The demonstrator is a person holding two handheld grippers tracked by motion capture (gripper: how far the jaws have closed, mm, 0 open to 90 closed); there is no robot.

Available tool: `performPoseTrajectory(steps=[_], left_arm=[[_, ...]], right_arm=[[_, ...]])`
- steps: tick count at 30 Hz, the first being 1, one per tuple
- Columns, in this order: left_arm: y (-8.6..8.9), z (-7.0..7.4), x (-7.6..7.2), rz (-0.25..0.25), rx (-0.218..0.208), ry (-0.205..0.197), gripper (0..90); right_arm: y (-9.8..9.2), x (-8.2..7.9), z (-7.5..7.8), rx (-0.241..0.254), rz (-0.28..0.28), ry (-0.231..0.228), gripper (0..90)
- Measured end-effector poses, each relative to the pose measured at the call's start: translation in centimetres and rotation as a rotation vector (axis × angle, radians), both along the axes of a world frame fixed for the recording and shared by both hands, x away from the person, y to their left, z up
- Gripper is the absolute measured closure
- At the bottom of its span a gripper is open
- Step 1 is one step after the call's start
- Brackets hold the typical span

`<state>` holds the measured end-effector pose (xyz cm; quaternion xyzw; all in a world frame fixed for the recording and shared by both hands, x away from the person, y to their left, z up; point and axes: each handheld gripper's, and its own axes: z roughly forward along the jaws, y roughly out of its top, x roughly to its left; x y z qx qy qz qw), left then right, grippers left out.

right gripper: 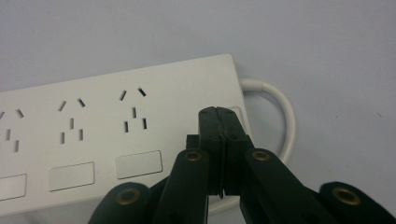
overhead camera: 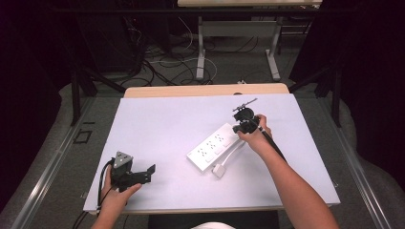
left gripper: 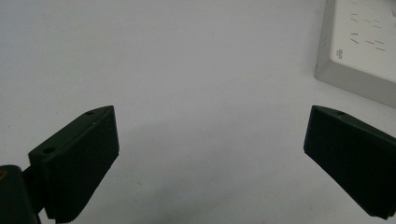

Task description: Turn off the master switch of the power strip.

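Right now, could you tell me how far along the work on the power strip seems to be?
Done: the white power strip lies flat on the table, its cable looped at one end and its plug beside it. In hand: the right gripper, jaws shut, presses its tip at the strip's end switch. Left: the left gripper waits open over bare table; the purpose isn't stated.

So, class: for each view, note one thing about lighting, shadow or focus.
High view: bright table, near-black surroundings. Left gripper view: the open left gripper casts a soft shadow on the table. Right gripper view: power strip sockets sharp, the shut right gripper slightly soft.
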<state>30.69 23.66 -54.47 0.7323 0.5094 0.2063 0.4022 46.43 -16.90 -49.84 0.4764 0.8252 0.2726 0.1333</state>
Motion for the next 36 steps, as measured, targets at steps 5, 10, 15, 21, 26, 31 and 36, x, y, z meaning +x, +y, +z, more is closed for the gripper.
performPoseTrajectory(steps=[5, 10, 15, 21, 26, 31, 36], left_arm=[[0.0, 0.0, 0.0, 0.0, -0.002, 0.002, 3.2], [0.0, 0.0, 0.0, -0.001, 0.0, 0.002, 3.3], [0.0, 0.0, 0.0, -0.001, 0.0, 0.002, 3.3], [0.0, 0.0, 0.0, -0.001, 0.0, 0.002, 3.3], [0.0, 0.0, 0.0, 0.001, -0.001, 0.003, 3.3], [0.0, 0.0, 0.0, -0.001, 0.001, 0.002, 3.4], [0.0, 0.0, 0.0, -0.001, 0.002, 0.003, 3.4]], right_arm=[[-0.2, 0.3, -0.3, 0.004, -0.01, 0.003, 90.0], [0.0, 0.5, -0.6, 0.01, -0.014, 0.005, 90.0], [0.1, 0.6, -0.9, 0.01, -0.014, 0.014, 90.0], [0.1, 0.8, -1.2, 0.003, -0.013, 0.017, 90.0], [0.0, 0.9, -1.4, 0.006, -0.023, 0.018, 90.0], [0.1, 0.9, -1.7, 0.021, -0.036, 0.022, 90.0], [0.0, 0.9, -1.8, 0.011, -0.03, 0.021, 90.0]])
